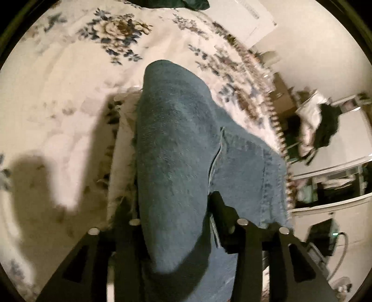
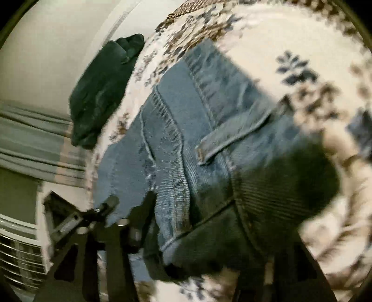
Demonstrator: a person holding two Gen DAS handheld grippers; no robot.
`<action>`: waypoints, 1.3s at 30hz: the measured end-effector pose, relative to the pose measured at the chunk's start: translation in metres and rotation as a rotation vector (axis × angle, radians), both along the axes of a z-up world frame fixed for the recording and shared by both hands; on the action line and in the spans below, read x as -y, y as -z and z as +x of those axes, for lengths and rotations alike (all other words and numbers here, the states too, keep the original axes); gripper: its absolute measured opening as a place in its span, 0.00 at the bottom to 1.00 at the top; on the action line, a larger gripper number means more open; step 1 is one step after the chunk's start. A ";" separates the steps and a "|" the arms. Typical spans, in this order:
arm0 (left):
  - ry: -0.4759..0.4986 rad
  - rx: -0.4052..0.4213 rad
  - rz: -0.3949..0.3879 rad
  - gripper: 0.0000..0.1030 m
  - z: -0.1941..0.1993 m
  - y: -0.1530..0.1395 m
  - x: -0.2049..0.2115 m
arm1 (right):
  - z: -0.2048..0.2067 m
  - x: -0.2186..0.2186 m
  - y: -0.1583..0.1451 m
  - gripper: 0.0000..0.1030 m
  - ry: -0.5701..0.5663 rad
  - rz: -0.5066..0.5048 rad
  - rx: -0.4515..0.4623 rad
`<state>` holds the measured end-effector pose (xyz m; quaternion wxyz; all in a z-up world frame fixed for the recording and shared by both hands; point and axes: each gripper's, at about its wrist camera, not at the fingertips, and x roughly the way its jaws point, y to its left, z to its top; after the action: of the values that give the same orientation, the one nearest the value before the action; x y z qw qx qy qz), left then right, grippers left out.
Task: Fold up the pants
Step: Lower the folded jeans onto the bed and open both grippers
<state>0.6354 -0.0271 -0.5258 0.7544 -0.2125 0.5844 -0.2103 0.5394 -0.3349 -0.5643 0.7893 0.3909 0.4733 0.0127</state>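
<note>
Blue jeans point(image 1: 176, 144) lie on a floral bedspread point(image 1: 69, 76). In the left wrist view a rounded fold of denim runs up between the fingers of my left gripper point(image 1: 174, 209). Its right finger point(image 1: 219, 206) stands beside the fold, while the left finger is mostly hidden behind the cloth, and the jaws look loose around it. In the right wrist view the waistband, seams and a belt loop point(image 2: 232, 137) of the jeans point(image 2: 186, 120) spread under my right gripper point(image 2: 216, 223). Its jaws stand wide apart over the denim, with the left finger point(image 2: 148, 206) clear of it.
A dark green garment point(image 2: 104, 88) lies at the bed's edge, also at the top of the left wrist view point(image 1: 193, 4). The fringed bed edge point(image 1: 276, 125) drops to white shelves point(image 1: 337, 162) with clutter. A white slatted grille point(image 2: 18, 251) stands low on the left.
</note>
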 end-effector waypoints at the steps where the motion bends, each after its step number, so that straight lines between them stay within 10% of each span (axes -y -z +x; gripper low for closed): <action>1: 0.009 -0.002 0.039 0.41 -0.003 -0.004 0.002 | -0.002 0.000 -0.004 0.64 -0.008 -0.028 -0.013; 7: 0.027 0.105 0.327 0.53 -0.036 -0.045 0.014 | -0.019 -0.008 -0.044 0.84 -0.057 -0.276 -0.096; 13: 0.043 0.159 0.447 0.61 -0.066 -0.080 0.032 | -0.036 -0.032 -0.104 0.99 -0.087 -0.561 -0.115; 16: 0.060 0.186 0.470 0.78 -0.073 -0.097 0.042 | -0.043 -0.043 -0.134 1.00 -0.080 -0.646 -0.095; 39: -0.116 0.430 0.500 0.78 -0.241 -0.327 0.044 | -0.218 -0.063 -0.393 1.00 -0.044 -0.752 0.107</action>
<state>0.3940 -0.0714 -0.1991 0.8998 -0.0046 0.4325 -0.0572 0.3209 -0.2723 -0.1710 0.9008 0.0623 0.4112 -0.1245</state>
